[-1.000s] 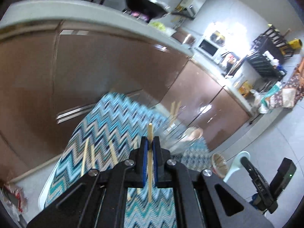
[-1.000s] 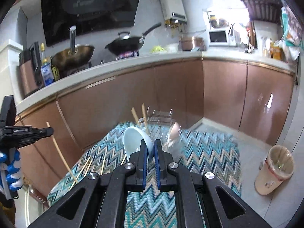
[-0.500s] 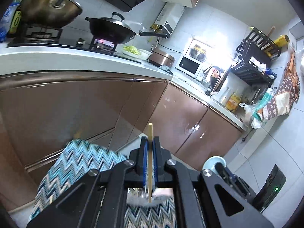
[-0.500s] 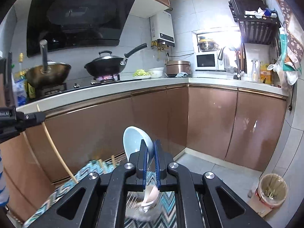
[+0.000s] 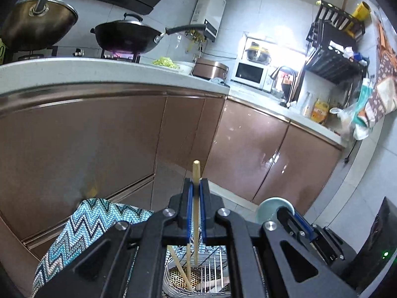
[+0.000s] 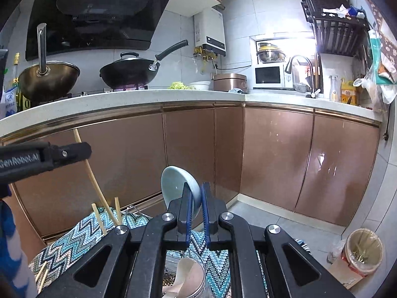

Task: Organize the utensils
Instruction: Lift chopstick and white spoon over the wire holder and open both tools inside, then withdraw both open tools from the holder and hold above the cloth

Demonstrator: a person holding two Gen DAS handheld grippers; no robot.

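Note:
My left gripper [image 5: 196,186] is shut on a wooden chopstick [image 5: 196,213] that stands upright, its lower end hanging over a wire utensil drainer [image 5: 198,275] where two chopsticks [image 5: 184,269] lean. My right gripper [image 6: 196,196] is shut on a pale blue ceramic spoon [image 6: 177,186], bowl upward, above the same drainer [image 6: 181,268]; a pinkish-white spoon [image 6: 187,277] rests inside it. The right gripper [image 5: 292,221] with the blue spoon [image 5: 269,207] shows at the lower right of the left wrist view. The left gripper [image 6: 82,150] with its chopstick [image 6: 93,183] shows at the left of the right wrist view.
The drainer stands on a table with a teal zigzag cloth [image 6: 72,243], where loose chopsticks [image 6: 41,277] lie at the left. Brown cabinets [image 6: 273,154] and a white counter [image 5: 111,68] with woks stand behind. A waste bin [image 6: 363,249] sits on the floor at the right.
Both grippers have swung across the table to above the drainer, still holding the chopstick and the blue spoon. The zigzag cloth has slid low in both views and the drainer is now right beneath.

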